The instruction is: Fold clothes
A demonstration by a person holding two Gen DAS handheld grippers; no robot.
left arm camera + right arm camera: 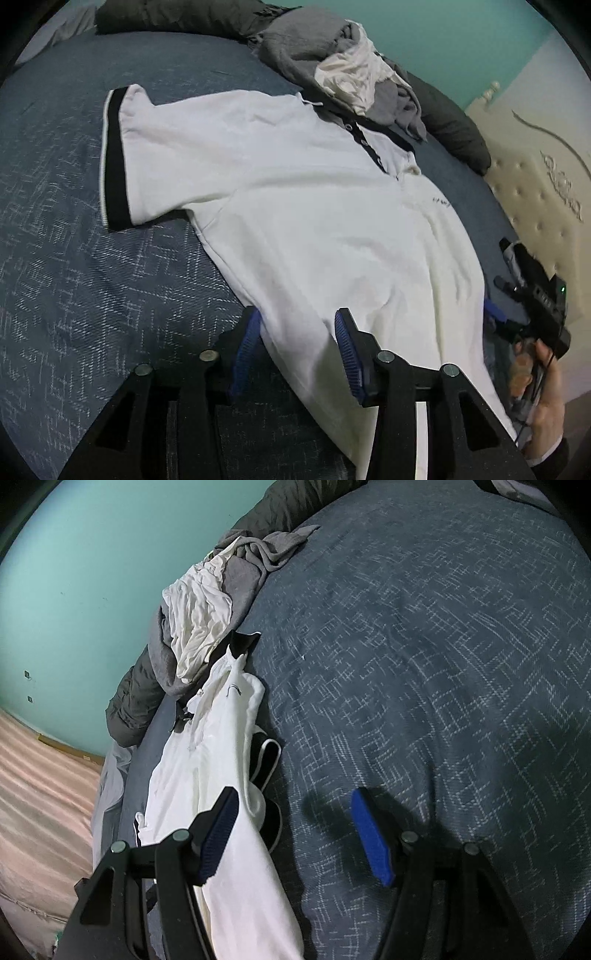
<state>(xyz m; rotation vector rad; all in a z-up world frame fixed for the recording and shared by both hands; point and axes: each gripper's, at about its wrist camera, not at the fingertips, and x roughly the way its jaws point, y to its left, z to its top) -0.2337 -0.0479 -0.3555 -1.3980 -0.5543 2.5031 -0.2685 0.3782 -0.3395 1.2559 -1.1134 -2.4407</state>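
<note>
A white polo shirt (303,206) with black collar and sleeve trim lies face up on the blue bedspread (74,258). My left gripper (297,350) is open at the shirt's lower left edge, and the hem fabric runs between its blue pads (349,354) without being clamped. In the right wrist view the same shirt (210,746) shows edge-on, bunched along its right side. My right gripper (295,836) is open there, its left pad (218,834) against the white cloth and its right pad over bare bedspread (443,664). A hand holds the right gripper (496,299) at the shirt's far side.
A heap of grey and white clothes (343,66) sits just beyond the collar, backed by a dark grey duvet (454,129). A cream padded headboard (535,177) stands to the right. The bed's edge and pale floor (37,775) lie left of the right gripper.
</note>
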